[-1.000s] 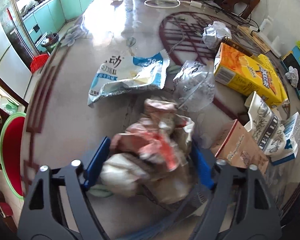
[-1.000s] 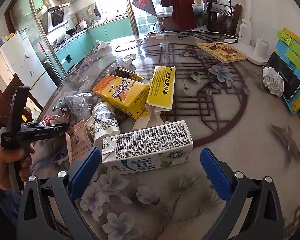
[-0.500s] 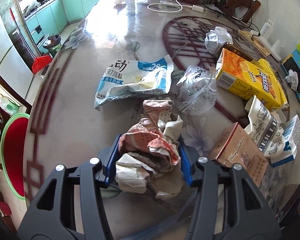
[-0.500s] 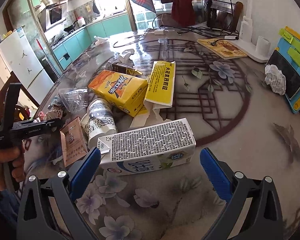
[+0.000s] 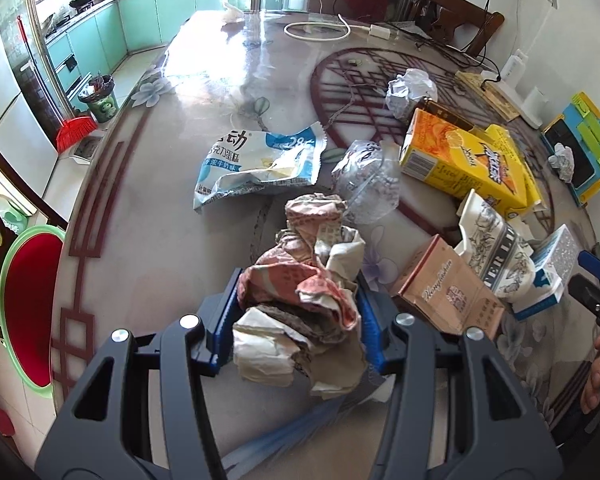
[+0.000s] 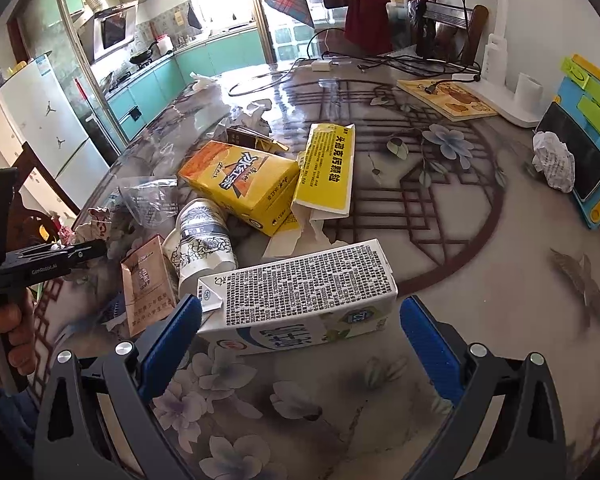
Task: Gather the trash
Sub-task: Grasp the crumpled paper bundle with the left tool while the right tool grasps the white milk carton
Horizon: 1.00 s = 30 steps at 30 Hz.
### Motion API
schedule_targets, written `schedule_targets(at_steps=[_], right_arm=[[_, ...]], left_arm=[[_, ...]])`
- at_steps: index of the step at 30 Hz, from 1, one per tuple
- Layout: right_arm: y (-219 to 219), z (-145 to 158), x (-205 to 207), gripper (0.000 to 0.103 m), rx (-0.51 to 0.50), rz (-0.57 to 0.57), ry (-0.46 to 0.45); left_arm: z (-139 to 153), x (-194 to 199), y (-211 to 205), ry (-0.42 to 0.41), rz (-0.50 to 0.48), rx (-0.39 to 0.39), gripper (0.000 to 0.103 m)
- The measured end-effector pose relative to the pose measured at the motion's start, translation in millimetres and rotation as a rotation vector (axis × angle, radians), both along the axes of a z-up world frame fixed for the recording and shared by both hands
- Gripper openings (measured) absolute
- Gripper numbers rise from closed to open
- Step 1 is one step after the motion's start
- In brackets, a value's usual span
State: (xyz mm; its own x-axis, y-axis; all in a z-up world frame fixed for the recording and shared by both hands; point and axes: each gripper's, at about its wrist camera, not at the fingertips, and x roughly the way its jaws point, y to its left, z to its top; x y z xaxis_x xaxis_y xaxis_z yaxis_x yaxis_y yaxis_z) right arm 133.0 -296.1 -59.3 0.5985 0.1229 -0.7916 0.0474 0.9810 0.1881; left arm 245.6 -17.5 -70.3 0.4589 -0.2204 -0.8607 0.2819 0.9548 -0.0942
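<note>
Left gripper [image 5: 296,320] clamped on crumpled wrapper [image 5: 304,292], long axis pointing away along the fingers. Right gripper [image 6: 300,332] wide open, straddling milk carton [image 6: 300,300], lying crosswise.

We see the left tongs [image 5: 296,320] with their 2 blue pads [image 5: 225,312] drawn in close and pressed against what sits between them, both black arms angled forward and low. The right tongs [image 6: 300,330] are spread wide, their blue pads [image 6: 428,340] well apart and touching nothing. In the right wrist view, a bare hand [image 6: 10,330] grips the left tool's handle.
</note>
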Motion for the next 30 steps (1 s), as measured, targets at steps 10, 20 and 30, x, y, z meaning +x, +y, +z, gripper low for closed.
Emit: schedule_targets(at_steps=[10,20,30], right_arm=[[13,-2,13,0.097,-0.056,0.044,-0.023],[-21,-1,19,0.097,0.077,-0.024,0.004],[3,-19,31,0.097,0.152,0.122,0.119]], left_arm=[[13,-7,8,-0.025,-0.003,-0.040,0.050],[17,-8,15,-0.034,-0.006,-0.068,0.050],[29,-8,16,-0.060,-0.017,-0.107,0.050]])
